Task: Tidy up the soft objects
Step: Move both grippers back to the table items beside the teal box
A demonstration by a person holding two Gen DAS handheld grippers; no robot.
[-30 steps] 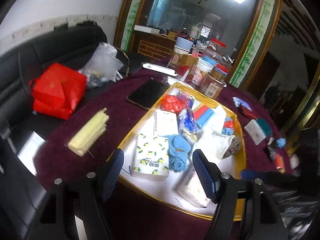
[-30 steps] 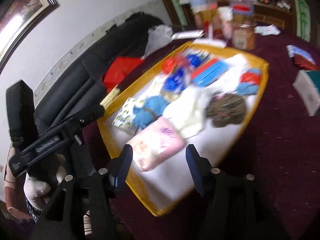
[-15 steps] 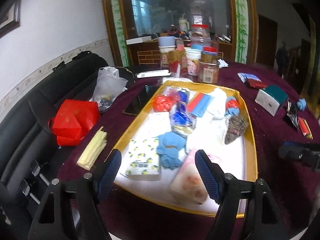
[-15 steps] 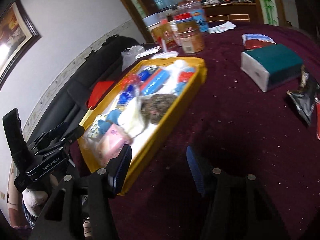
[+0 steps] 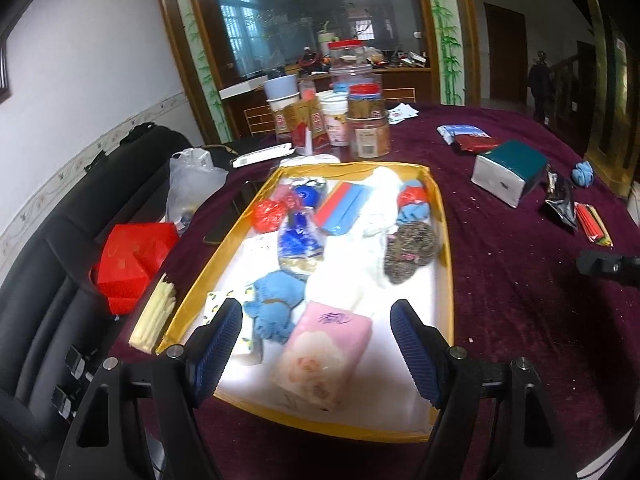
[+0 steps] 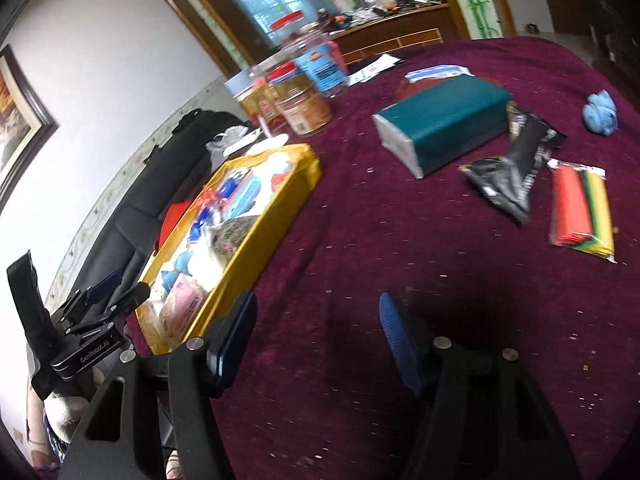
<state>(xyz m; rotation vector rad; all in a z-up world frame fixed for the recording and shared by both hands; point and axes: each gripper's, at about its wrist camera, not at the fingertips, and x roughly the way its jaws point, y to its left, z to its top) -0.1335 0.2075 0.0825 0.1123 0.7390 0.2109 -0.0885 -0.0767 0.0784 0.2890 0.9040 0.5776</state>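
**Both grippers empty, soft stuff mostly in the tray**

Left wrist: left gripper jaws wide apart, empty, pink tissue pack between them in the yellow tray.

Right wrist: right gripper jaws opening over bare maroon surface; blue sock ball at 2 o'clock, far.

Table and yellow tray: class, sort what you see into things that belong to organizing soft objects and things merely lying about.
Belongs to the job:
yellow tray
pink tissue pack
blue cloth in the tray
blue cloth ball on the table
teal tissue pack

Just lying about:
jars
red bag
black snack packet
coloured strips pack
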